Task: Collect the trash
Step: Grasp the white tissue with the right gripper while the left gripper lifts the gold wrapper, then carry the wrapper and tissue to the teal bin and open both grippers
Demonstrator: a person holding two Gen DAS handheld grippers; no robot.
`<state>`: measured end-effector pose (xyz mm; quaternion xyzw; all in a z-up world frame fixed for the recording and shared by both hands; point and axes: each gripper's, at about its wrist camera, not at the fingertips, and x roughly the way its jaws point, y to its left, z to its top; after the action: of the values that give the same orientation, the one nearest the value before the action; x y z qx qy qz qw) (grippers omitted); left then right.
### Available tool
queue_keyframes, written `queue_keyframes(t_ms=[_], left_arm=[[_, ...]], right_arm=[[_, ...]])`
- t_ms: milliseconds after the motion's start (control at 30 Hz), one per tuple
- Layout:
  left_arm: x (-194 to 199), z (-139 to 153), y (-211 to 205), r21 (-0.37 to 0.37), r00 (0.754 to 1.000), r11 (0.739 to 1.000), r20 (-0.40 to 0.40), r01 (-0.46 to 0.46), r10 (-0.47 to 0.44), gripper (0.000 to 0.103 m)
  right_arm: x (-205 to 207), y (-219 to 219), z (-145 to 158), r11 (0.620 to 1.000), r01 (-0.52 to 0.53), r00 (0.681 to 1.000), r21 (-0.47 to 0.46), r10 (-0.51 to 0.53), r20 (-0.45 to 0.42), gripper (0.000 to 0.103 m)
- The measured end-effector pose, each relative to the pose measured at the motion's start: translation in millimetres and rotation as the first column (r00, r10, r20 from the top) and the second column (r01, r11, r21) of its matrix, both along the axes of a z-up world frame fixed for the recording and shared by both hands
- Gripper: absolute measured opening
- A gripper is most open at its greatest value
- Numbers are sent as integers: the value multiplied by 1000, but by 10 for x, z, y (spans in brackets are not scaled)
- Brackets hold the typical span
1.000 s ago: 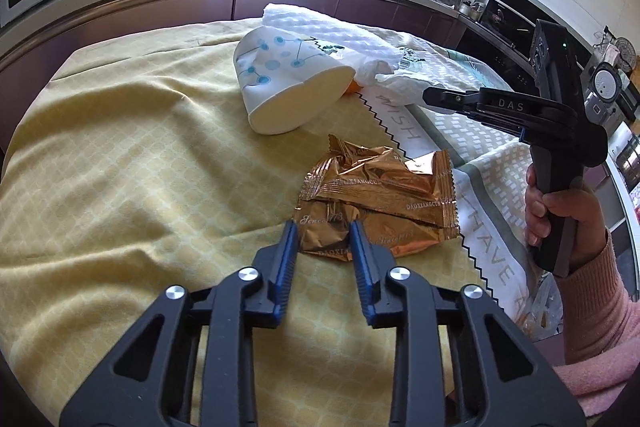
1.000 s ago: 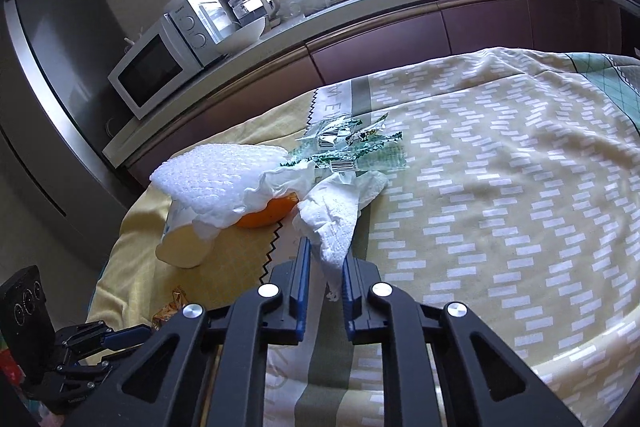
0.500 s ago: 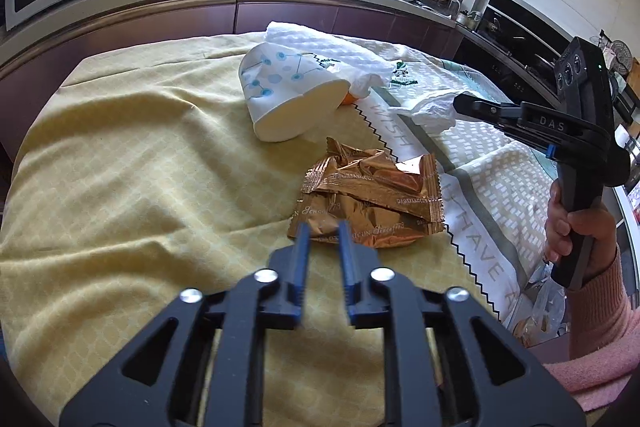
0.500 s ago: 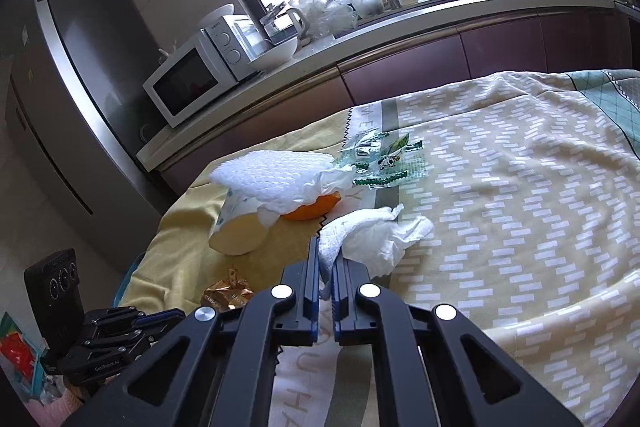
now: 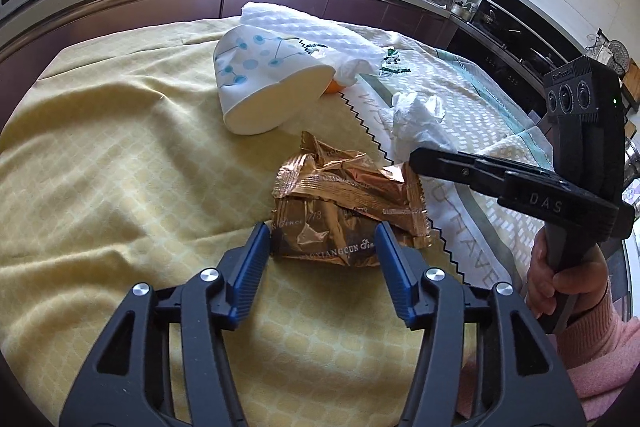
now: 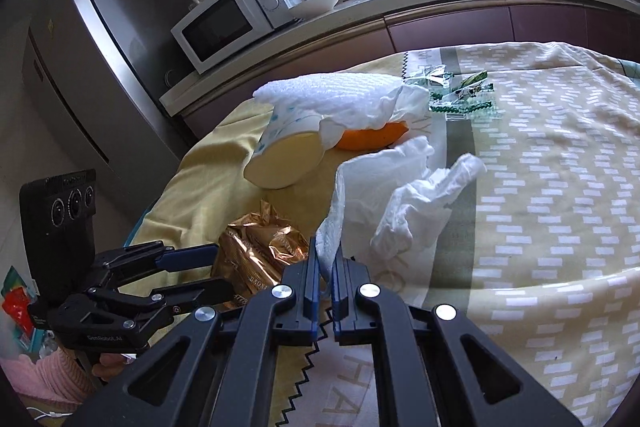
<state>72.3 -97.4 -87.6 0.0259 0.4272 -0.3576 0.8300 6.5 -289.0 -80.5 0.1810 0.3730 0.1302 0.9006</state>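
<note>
Since a second ago the left tongs (image 5: 322, 241) have spread their jaws; they now stand apart on either side of the near edge of the wrappers (image 5: 348, 203), the blue pads just beside the foil, seemingly not pressing it. The right tongs (image 6: 326, 267) have drawn the tissue (image 6: 400, 195) away from the cup toward the wrappers. Counted: one tipped paper cup (image 5: 264, 83), one crumpled tissue, one orange piece (image 6: 372, 137) under a white foam sheet (image 6: 336, 97), and what look like two gold wrappers, though the folds make that unsure. The right tongs are clamped together on a corner of the tissue, which stretches ahead of them over the tablecloth (image 6: 540, 187).
</note>
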Motion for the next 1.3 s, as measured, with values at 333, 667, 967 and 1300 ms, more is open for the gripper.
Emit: queue_keyframes(t_ms=[333, 667, 967, 1300], left_arm=[[-45, 13, 76, -17, 999, 999, -8, -35, 35, 14], [-161, 255, 506, -43, 991, 992, 61, -118, 120, 9], [-285, 453, 994, -62, 970, 977, 119, -206, 212, 9], [-341, 616, 1685, -78, 919, 933, 161, -351, 359, 9]], right_arm=[[-39, 24, 18, 1000, -13, 1000, 2, 13, 2, 4], [-97, 215, 297, 997, -77, 994, 26, 75, 80, 4], [4, 559, 552, 978, -201, 970, 54, 192, 146, 4], [291, 1201, 760, 926, -376, 913, 43, 362, 187, 4]])
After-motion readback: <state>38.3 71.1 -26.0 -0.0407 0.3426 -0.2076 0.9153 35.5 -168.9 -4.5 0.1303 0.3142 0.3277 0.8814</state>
